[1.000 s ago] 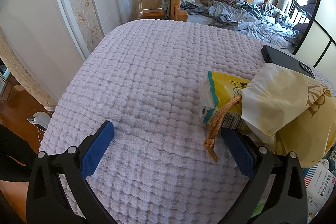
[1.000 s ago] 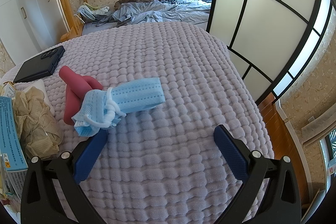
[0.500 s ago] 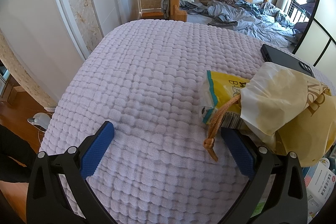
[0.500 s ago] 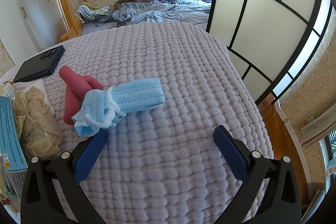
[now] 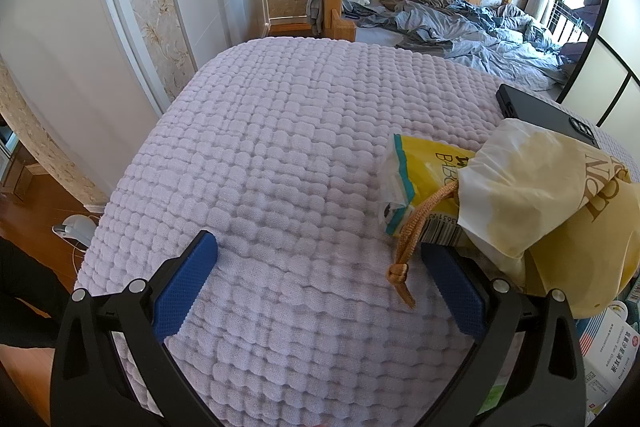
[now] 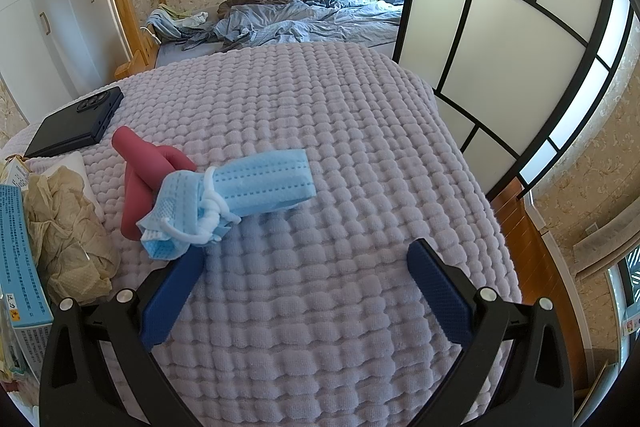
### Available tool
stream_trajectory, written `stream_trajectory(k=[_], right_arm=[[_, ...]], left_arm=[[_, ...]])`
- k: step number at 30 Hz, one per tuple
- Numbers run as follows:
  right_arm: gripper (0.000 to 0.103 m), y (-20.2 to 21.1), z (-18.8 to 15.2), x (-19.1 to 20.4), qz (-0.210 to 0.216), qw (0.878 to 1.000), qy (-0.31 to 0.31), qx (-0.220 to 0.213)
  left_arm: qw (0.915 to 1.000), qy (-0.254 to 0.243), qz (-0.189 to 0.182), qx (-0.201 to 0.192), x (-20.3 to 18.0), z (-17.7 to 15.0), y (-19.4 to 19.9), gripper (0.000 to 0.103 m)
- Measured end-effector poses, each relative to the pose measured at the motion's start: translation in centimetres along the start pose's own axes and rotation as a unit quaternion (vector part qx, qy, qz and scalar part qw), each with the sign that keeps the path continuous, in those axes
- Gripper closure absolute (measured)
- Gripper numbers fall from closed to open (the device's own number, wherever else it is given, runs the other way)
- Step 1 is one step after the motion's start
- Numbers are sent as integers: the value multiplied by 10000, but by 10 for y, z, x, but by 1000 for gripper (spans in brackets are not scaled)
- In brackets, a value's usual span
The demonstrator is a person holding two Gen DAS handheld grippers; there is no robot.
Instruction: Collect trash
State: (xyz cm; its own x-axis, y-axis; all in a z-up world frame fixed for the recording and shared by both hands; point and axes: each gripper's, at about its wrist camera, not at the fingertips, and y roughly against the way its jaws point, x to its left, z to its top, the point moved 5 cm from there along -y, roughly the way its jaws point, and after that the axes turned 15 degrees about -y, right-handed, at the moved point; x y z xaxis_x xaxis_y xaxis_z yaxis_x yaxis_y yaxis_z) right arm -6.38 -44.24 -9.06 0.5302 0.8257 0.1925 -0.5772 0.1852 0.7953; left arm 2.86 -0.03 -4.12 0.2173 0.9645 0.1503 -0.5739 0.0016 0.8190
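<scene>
Right wrist view: the rolled face mask (image 6: 244, 195), soft and light, is best pinched mid-roll; both hand-held grippers (image 6: 308, 293) (image 5: 320, 281) are held open, empty.

on the bed lie one blue face mask (image 6: 244, 203), one red tube (image 6: 140, 171), one dark phone (image 6: 76, 127), one yellow snack packet (image 5: 420, 179), one paper bag (image 5: 532, 187), one crumpled tan wrapper (image 6: 68, 227) and one blue box (image 6: 20, 259).

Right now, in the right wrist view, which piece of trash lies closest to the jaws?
The rolled blue face mask, tied with its white ear loop. Its crumpled end nearly meets the left blue pad of the right gripper; the beige crumpled paper lies farther left.
</scene>
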Motion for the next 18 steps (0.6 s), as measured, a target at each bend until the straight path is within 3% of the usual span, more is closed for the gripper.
stream_trajectory(k=[18], right_arm=[[4,-1,0,0,0,10000,1,1]], left_arm=[[10000,0,-2,1,3,1,0,1]])
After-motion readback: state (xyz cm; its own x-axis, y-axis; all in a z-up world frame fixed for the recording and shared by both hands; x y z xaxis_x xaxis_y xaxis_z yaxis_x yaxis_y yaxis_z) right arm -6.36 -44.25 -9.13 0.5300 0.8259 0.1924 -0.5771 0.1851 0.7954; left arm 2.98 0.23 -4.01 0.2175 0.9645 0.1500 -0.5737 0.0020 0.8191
